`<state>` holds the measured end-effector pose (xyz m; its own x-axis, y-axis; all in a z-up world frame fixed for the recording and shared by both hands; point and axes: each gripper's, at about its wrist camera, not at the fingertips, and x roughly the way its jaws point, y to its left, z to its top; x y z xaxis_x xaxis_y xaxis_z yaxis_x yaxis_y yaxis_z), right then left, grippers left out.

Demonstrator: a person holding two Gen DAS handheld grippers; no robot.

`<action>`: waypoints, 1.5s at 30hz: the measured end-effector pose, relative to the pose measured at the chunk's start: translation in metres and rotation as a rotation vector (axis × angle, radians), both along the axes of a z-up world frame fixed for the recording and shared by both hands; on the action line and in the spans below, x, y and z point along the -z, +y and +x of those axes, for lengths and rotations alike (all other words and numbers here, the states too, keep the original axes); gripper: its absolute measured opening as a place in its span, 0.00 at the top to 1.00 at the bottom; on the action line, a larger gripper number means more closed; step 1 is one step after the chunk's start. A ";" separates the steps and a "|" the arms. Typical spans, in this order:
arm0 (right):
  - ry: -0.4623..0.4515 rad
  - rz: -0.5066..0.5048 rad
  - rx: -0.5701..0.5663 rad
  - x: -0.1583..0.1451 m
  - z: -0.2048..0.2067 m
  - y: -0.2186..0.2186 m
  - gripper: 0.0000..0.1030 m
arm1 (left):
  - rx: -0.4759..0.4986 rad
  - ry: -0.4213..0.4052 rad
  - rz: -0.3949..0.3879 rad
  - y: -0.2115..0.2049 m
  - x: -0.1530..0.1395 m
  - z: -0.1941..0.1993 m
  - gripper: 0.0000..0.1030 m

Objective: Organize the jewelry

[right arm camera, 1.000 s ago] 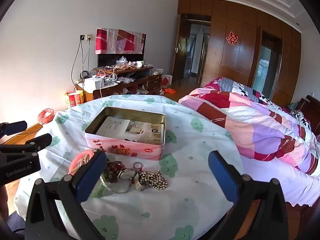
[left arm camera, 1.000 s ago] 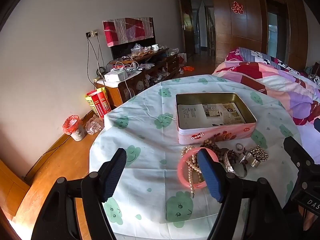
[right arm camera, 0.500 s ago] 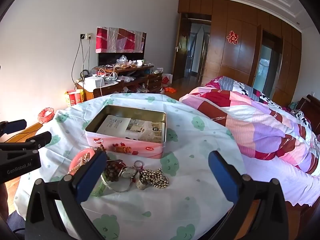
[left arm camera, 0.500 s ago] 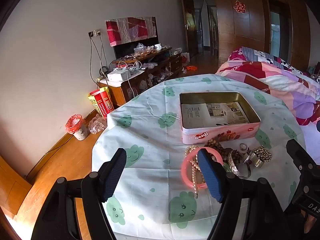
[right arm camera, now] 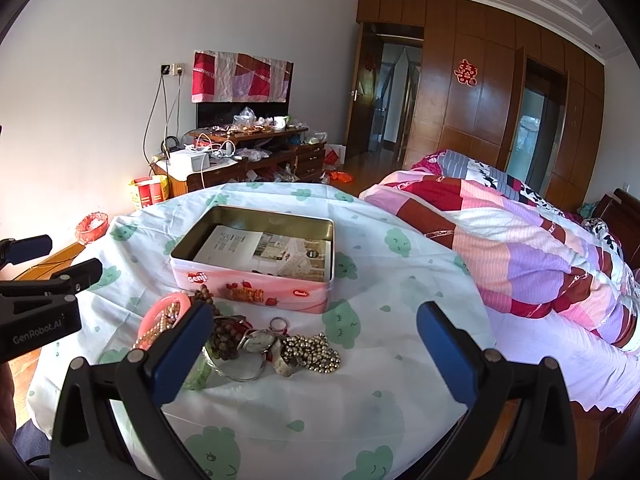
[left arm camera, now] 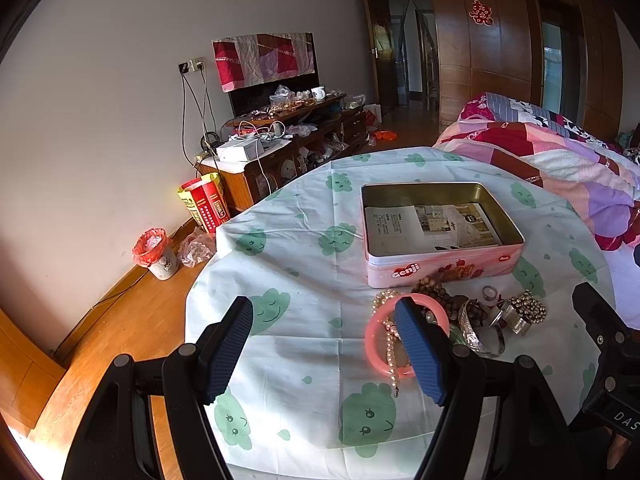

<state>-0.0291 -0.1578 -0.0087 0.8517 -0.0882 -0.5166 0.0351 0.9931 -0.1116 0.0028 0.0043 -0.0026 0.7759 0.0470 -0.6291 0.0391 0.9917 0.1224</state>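
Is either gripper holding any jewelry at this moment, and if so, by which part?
Nothing is held. The left gripper and right gripper are both open above the table; the pink bangle lies untouched in the pile.

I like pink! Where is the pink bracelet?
The pink bangle lies on the table before the pink tin, leftmost of the jewelry pile, pearls draped across it.

Pink "Genji" tin [left arm camera: 440, 268], lid off, sits upright; only a printed leaflet [left arm camera: 428, 224] lies flat inside. All the jewelry is piled just in front of the tin's long side: pink bangle [left arm camera: 376, 344] flat with a pearl strand [left arm camera: 390, 354] draped across it, brown wooden beads [left arm camera: 434, 290] touching the tin, silver bangle [left arm camera: 480, 338], small ring [left arm camera: 489, 291], metal bead cluster [left arm camera: 528, 308], a watch [right arm camera: 258, 340].
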 end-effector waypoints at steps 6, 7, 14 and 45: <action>0.006 -0.002 0.002 0.003 0.001 0.002 0.00 | -0.001 0.001 0.001 0.002 0.001 0.000 0.28; 0.006 -0.002 0.002 0.003 0.001 0.002 0.00 | 0.000 0.002 -0.001 0.002 0.000 0.000 0.28; 0.008 -0.003 0.002 0.004 0.001 0.002 0.00 | -0.001 0.001 0.001 0.001 0.001 0.000 0.28; 0.016 0.003 0.003 0.007 0.001 0.001 0.00 | -0.005 0.006 0.002 0.006 0.006 0.002 0.28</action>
<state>-0.0279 -0.1565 -0.0157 0.8432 -0.0894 -0.5301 0.0365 0.9933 -0.1095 0.0051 0.0106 -0.0085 0.7718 0.0524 -0.6337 0.0345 0.9917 0.1240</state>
